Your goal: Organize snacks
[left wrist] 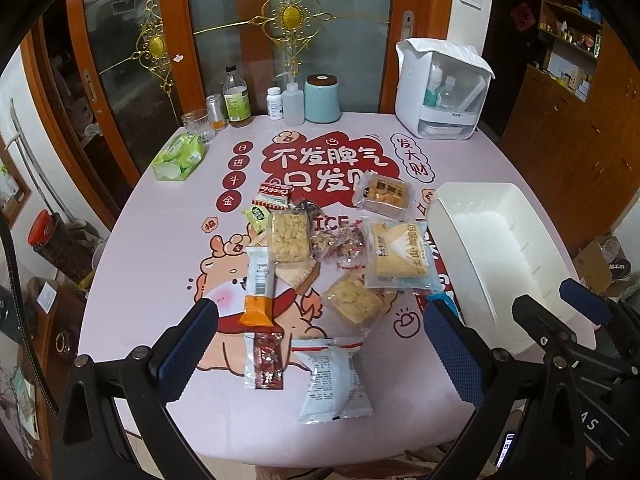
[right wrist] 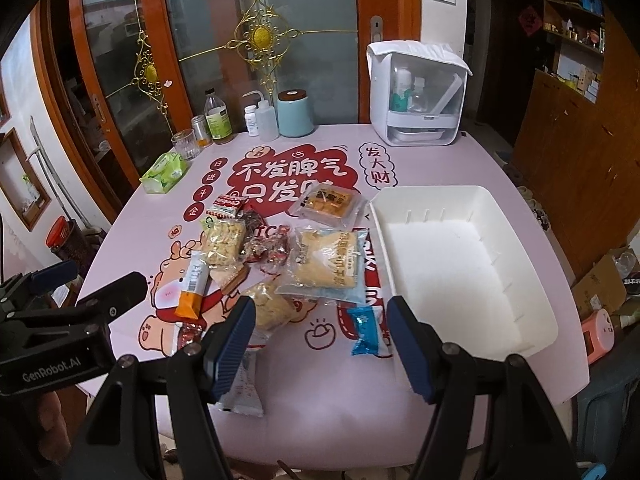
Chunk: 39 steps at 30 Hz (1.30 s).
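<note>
Black tool [right wrist: 322, 344] frames, blue ribbed pads [right wrist: 234, 344], silver screws

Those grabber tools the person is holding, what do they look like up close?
Each is a black frame of angled struts joined by silver bolts, ending in two fingers faced with ribbed dark-blue pads. The left gripper bears white lettering reading "GenRobot.AI" on its body in the right wrist view. The right gripper looks the same.

Tissue pack [left wrist: 179, 157], glass [left wrist: 197, 125], bottles [left wrist: 236, 98], teal canister [left wrist: 322, 98].
</note>
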Motion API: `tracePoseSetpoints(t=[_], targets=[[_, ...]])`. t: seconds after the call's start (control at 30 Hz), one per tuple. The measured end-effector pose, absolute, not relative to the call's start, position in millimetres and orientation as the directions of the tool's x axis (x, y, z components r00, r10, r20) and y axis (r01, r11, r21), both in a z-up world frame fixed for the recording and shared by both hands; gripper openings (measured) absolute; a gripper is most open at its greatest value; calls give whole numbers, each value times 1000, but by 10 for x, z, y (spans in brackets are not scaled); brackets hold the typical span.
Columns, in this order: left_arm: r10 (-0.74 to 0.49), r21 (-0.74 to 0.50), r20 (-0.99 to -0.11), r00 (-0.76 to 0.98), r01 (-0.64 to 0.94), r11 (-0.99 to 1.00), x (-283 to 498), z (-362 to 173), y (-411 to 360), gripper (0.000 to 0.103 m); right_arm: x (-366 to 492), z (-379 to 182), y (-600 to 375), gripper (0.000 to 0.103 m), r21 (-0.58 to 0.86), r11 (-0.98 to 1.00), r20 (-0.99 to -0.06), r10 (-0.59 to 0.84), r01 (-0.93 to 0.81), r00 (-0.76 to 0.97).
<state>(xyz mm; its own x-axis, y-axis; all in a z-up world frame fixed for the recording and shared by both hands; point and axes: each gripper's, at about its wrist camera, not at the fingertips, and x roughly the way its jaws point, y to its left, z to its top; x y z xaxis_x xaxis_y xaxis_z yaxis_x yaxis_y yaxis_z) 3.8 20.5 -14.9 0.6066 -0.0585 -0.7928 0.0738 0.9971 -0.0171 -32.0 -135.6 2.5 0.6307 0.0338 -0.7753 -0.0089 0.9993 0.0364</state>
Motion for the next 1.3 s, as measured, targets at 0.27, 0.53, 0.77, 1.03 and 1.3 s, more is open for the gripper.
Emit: tracePoseSetpoints(t=[0.27, 0.53, 0.77, 1.03, 1.3], targets=[[-55, -19, -801, 596, 67, 998, 216, -77, 630, 102, -171, -20, -925, 69, 37, 999, -803, 35, -9, 595], [-21, -1, -809, 587, 35, 999, 433, -149, 1273, 102, -63, -298, -687, 68, 59, 997, -867, 27, 48, 497], [-22, 32, -870, 492, 101, 994, 688, -618, 1578, 102, 26, -798, -569, 69, 94, 993, -925, 60, 72, 376], [-171, -89, -952, 252, 306, 948, 692, -1502, 1383, 102, 74, -1534, -362, 69, 140, 989, -967, 128, 37, 219], [-188, -151, -968, 164, 212, 966, 781, -2089, 1489, 100, 111, -1944, -245, 70, 164, 986, -973, 156, 36, 170]])
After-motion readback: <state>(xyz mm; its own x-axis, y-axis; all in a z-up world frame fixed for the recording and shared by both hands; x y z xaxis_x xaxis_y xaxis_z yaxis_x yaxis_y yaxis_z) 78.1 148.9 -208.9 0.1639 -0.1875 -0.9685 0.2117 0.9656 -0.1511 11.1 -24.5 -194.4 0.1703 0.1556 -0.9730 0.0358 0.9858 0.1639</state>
